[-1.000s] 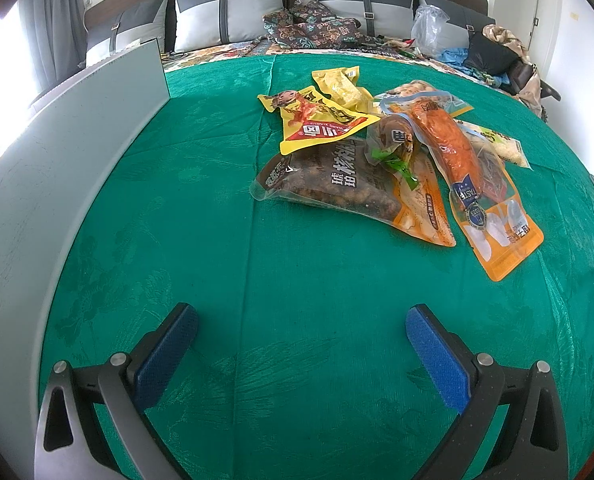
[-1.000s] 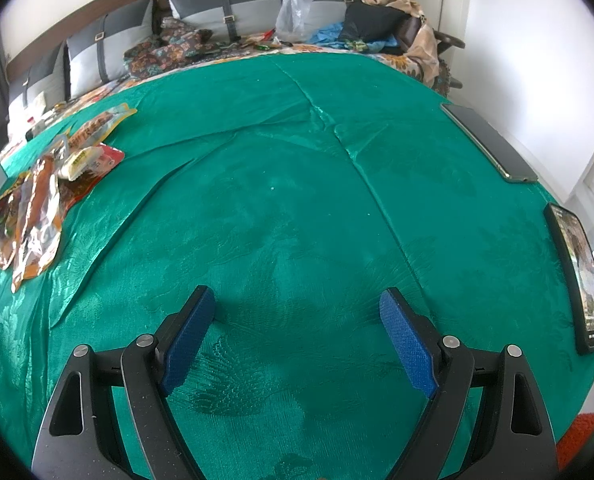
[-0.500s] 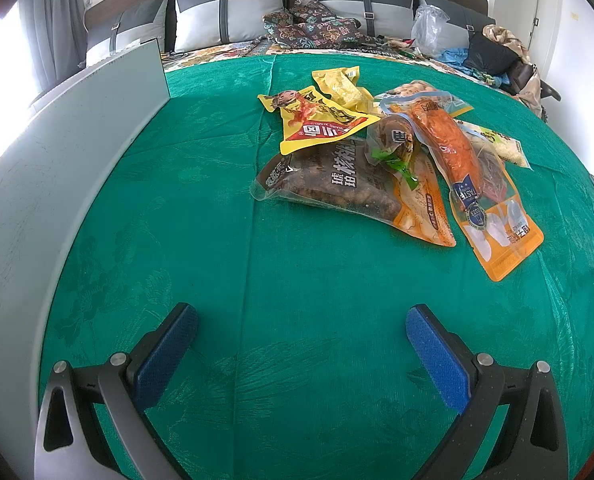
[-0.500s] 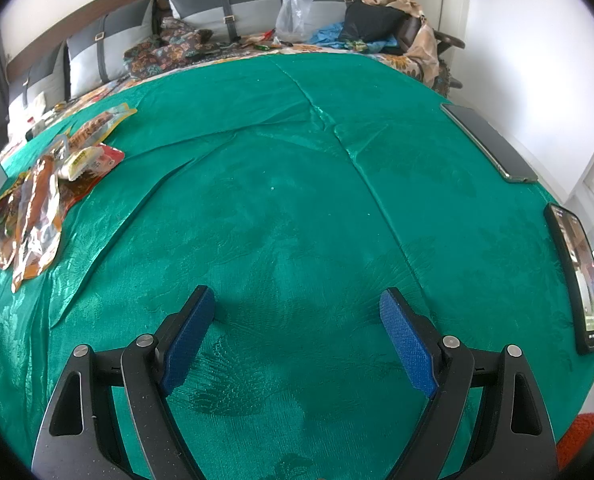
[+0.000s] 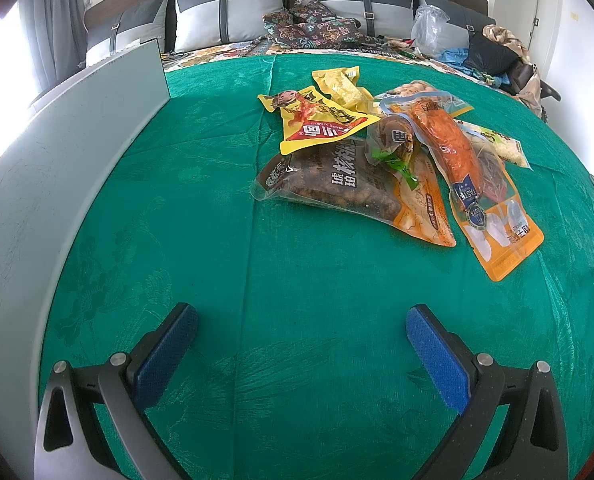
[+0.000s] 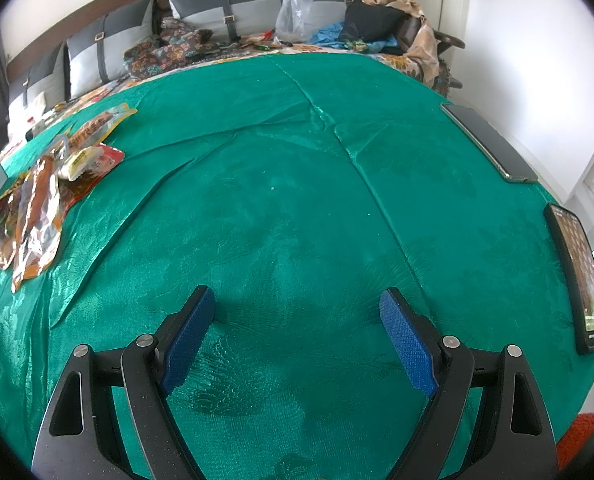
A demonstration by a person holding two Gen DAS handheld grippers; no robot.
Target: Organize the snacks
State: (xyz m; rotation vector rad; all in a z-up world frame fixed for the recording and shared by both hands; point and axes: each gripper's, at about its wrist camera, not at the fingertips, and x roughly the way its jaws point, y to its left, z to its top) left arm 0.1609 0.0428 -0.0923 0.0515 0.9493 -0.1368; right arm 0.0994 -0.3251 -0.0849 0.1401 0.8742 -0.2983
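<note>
Left hand-held gripper (image 5: 301,340) agape; snack packets (image 5: 389,160) overlapping, yellow, orange, brown.

Probably a home bedroom: padded headboard (image 5: 281,8), strewn clothes (image 6: 377,24).

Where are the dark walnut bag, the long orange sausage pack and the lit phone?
dark walnut bag (image 5: 329,184), left wrist view, middle of its printed front.
long orange sausage pack (image 5: 445,140), left wrist view, mid-length of the sausage.
lit phone (image 6: 581,272), right wrist view, centre of its screen.
</note>
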